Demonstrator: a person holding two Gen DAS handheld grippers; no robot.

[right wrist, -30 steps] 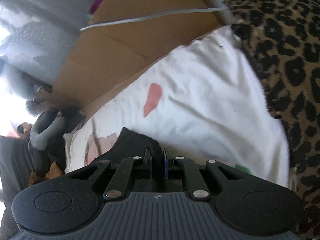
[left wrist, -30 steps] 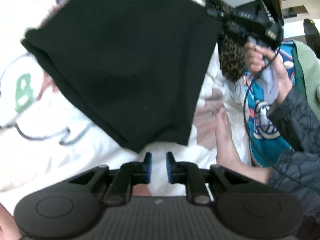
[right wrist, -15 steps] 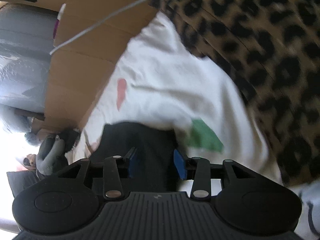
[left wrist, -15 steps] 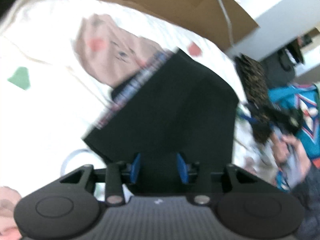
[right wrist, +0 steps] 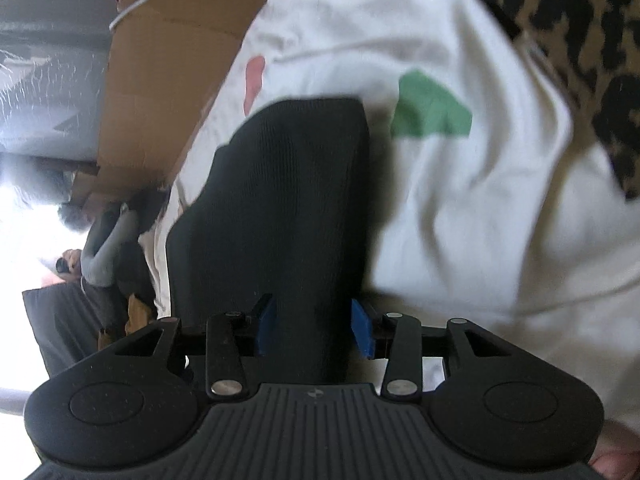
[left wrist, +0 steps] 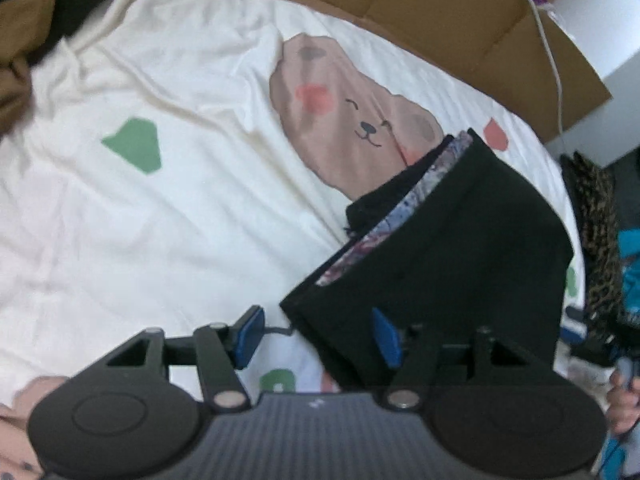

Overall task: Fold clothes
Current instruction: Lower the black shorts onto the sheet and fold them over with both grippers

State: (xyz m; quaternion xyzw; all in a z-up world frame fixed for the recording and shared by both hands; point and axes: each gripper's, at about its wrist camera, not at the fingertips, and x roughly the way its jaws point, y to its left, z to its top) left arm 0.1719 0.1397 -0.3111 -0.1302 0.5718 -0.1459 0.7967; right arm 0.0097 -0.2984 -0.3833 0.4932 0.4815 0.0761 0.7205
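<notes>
**Black garment laid on the bear-print sheet, both grippers loosened**

A white sheet [left wrist: 168, 208] covers most of the scene, printed with a brown smiling bear [left wrist: 352, 120], green patches and small red marks. Along its far edge runs a flattened cardboard sheet [left wrist: 440, 12] with a thin white cable [left wrist: 554, 60] trailing across it. At the right edge of the bed lies a leopard-print fabric [right wrist: 580, 40], and beyond it in the left wrist view a turquoise patterned cloth [left wrist: 630, 264].

The black garment [left wrist: 460, 248] rests on the white sheet at the near right, just right of the bear's face and overlapping its lower cheek. It lies folded, with a strip of purple-and-white patterned lining [left wrist: 400, 216] showing along its left edge.

The left gripper [left wrist: 318, 336] has its jaws opening; the blue pads stand wide apart, the right one over the garment's near corner, the left one over bare sheet, neither pressing the cloth.

The right gripper [right wrist: 316, 330] is partly open. A ribbed fold of the black garment [right wrist: 288, 200] runs between its blue pads and fills the gap, but whether they pinch it I cannot tell.
</notes>
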